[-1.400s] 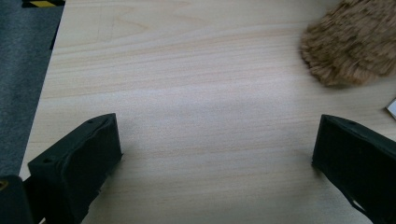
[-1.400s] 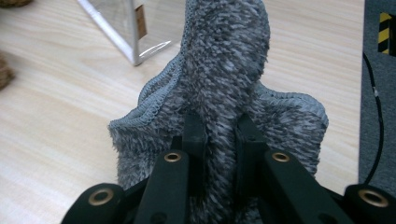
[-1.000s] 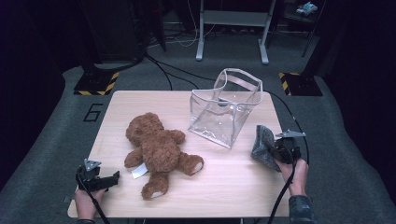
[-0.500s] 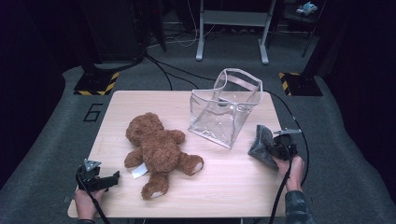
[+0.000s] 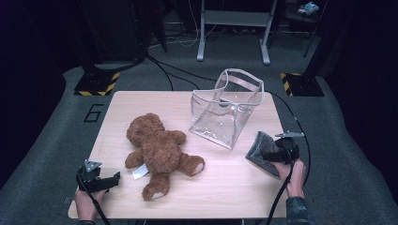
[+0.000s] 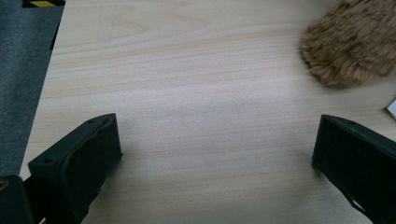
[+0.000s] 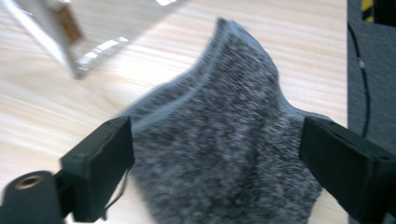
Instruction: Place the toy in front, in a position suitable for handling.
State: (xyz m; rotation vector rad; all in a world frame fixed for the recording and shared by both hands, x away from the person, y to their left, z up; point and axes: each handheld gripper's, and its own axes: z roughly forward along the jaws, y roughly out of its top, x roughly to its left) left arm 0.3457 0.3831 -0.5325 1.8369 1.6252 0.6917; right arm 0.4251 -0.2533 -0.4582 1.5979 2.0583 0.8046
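Near the right edge of the counter (image 5: pixel 225 187), a grey felt-like cloth (image 5: pixel 261 151) is lying on the wood, just in front of the right tongs (image 5: pixel 266 155). Those tongs have just been opening, and their jaws are now standing wide, one on each side of the cloth (image 7: pixel 224 154), with the pads not pressing on it in the right gripper view. The person's right hand (image 5: pixel 294 174) is holding that tool low over the counter edge, its cable trailing back toward the floor.

Beyond the cloth, toward the far side of the counter, a clear plastic bag (image 5: pixel 225 110) is standing upright with its mouth open; a corner of it (image 7: pixel 70 32) is showing in the right gripper view. It is sitting near the cloth but apart from it.

At the near left corner, the left tongs (image 5: pixel 110 179) are resting wide apart over bare wood (image 6: pixel 201 116), holding nothing. A brown teddy bear (image 5: pixel 157 150) is lying on its back mid-counter, its furry paw (image 6: pixel 350 46) showing just ahead of the left tongs.
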